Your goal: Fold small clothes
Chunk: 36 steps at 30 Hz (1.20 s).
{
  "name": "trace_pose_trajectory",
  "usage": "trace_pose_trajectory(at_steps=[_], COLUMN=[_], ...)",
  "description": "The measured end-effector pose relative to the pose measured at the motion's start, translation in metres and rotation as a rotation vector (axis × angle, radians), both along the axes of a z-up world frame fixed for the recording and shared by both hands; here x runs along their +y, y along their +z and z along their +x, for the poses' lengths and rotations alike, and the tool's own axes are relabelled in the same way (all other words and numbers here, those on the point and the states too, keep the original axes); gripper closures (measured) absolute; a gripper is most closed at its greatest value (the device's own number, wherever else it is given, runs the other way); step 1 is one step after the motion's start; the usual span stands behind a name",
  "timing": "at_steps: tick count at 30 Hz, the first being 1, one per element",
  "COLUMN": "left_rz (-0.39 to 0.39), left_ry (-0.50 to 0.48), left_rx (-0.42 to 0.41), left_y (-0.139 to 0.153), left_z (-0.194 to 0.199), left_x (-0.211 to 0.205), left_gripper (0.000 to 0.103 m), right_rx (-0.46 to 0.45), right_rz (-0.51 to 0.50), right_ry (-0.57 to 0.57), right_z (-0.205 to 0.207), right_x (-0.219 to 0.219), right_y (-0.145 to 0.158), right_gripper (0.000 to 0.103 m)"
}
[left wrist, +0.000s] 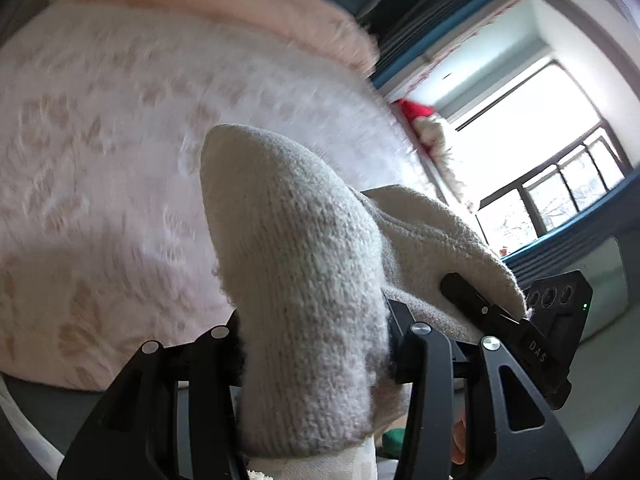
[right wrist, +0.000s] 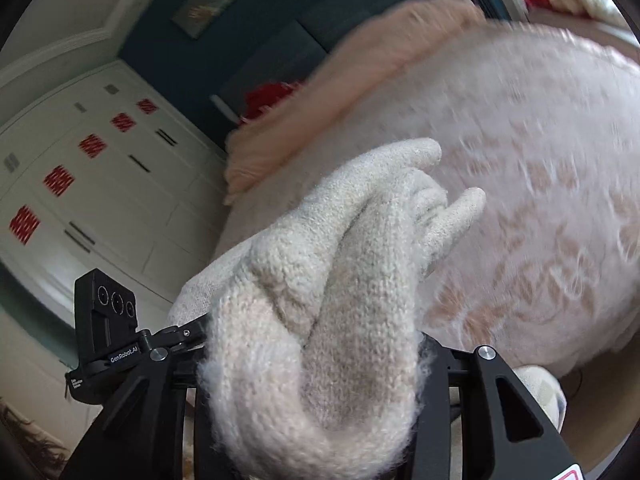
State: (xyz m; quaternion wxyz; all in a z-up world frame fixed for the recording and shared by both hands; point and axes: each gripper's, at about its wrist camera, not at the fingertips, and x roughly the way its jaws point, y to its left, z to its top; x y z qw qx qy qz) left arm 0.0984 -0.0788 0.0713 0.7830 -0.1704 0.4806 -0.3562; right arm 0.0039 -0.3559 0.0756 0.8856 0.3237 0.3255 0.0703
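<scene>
The left gripper (left wrist: 316, 344) is pinched on a grey-white knit glove (left wrist: 296, 280), its 2 black arms pressed against the wool from either side. The right gripper (right wrist: 316, 364) clamps the same kind of knit, a bundled cream glove (right wrist: 328, 280) whose small fingers (right wrist: 460, 208) poke out past the jaws. Whether this is 1 glove held at both ends or a pair, I cannot tell.

The knit sits lifted above a bed, not lying on it. The blanket (left wrist: 100, 160) below is pale pink with a tan pattern, blurred as if the view is moving. Holding the wool up with both tools probably serves to bring its parts together for a fold before laying it down.

The left view alone shows a bright window (left wrist: 532, 152) with railings, and the other gripper's black camera block (left wrist: 560, 300) just beyond the knit. The right view alone shows white cupboards (right wrist: 100, 184) with red square stickers, a peach pillow (right wrist: 360, 80) at the head of the bed, and the glove's separate fingers, which the left view hides behind a smooth rounded end.
</scene>
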Motion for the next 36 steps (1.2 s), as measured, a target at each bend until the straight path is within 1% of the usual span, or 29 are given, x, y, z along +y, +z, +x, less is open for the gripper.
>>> trace_pose_trajectory(at_steps=[4,10,16,19,21,23,26,29,31,34,36], left_rz=[-0.034,-0.064,-0.078,-0.072,-0.061,-0.048,-0.034,-0.031,-0.021,-0.016,-0.019], left_ry=[0.016,0.06,0.111,0.137,0.155,0.169,0.185,0.198,0.208,0.227,0.235], left_rx=[-0.151,-0.356,-0.515,-0.585,-0.63,-0.649,-0.652,-0.648,-0.641,-0.611,-0.588], left_y=[0.055,0.122,0.171,0.187,0.193,0.194,0.194,0.187,0.175,0.15,0.135], left_z=[-0.018,-0.038,-0.047,-0.049,-0.049,-0.044,-0.032,-0.014,0.001,0.024,0.038], left_x=[0.021,0.061,0.11,0.14,0.16,0.175,0.198,0.215,0.222,0.233,0.24], left_gripper=[0.059,0.058,0.058,0.058,0.057,0.057,0.057,0.056,0.056,0.056,0.056], right_rx=[-0.143,-0.314,-0.43,-0.48,-0.498,-0.507,-0.511,-0.5,-0.482,-0.426,-0.391], right_rz=[-0.049,-0.117,-0.139,-0.146,-0.149,-0.146,-0.141,-0.133,-0.134,-0.119,-0.126], right_ry=[0.012,0.061,0.116,0.157,0.186,0.212,0.235,0.247,0.252,0.26,0.26], right_z=[-0.018,-0.019,-0.011,-0.001,0.008,0.02,0.038,0.062,0.078,0.106,0.124], right_x=[0.022,0.065,0.113,0.14,0.158,0.177,0.202,0.219,0.226,0.238,0.247], right_y=[0.05,0.11,0.151,0.167,0.172,0.174,0.169,0.159,0.15,0.13,0.116], right_gripper=[0.065,0.064,0.064,0.064,0.064,0.064,0.064,0.064,0.064,0.064,0.064])
